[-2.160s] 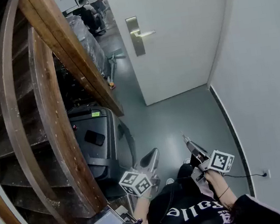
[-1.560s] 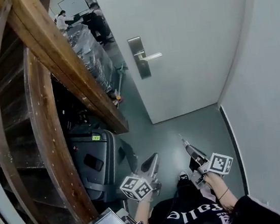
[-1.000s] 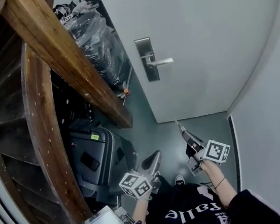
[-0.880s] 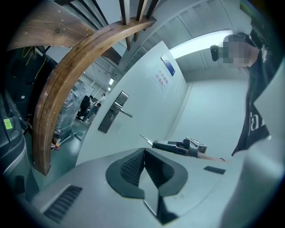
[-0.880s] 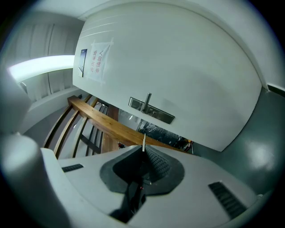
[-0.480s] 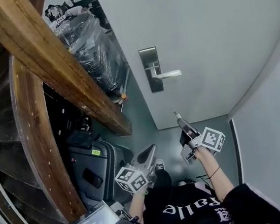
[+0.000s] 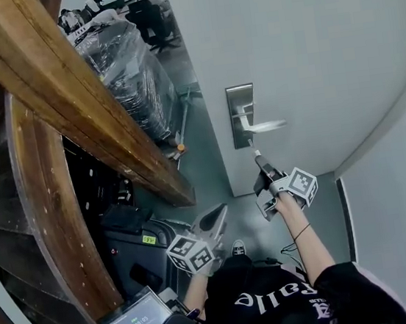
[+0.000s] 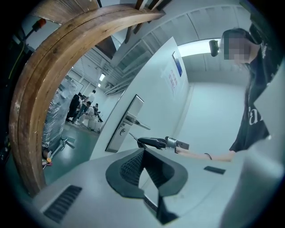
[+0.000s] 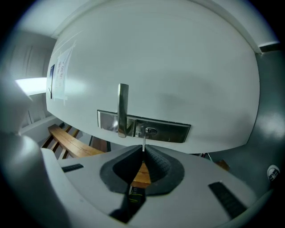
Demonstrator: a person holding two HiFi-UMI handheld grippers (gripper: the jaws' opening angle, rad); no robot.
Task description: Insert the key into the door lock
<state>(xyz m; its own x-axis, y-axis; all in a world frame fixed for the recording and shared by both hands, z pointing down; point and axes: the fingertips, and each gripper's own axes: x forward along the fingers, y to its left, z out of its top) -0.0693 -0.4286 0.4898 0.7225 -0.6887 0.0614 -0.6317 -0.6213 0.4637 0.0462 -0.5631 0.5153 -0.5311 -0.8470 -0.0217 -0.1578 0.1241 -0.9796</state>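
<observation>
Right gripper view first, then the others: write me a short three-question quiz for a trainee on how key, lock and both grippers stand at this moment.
1. True or false: the key sits inside the keyhole of the door lock plate.
2. What do the right gripper's jaws hold? A) nothing B) the key C) a card
3. Fill in: the left gripper, held away from the door, has its jaws ____ with nothing between them.

Key
1. False: the tip is just short of the keyhole.
2. B
3. shut
</observation>
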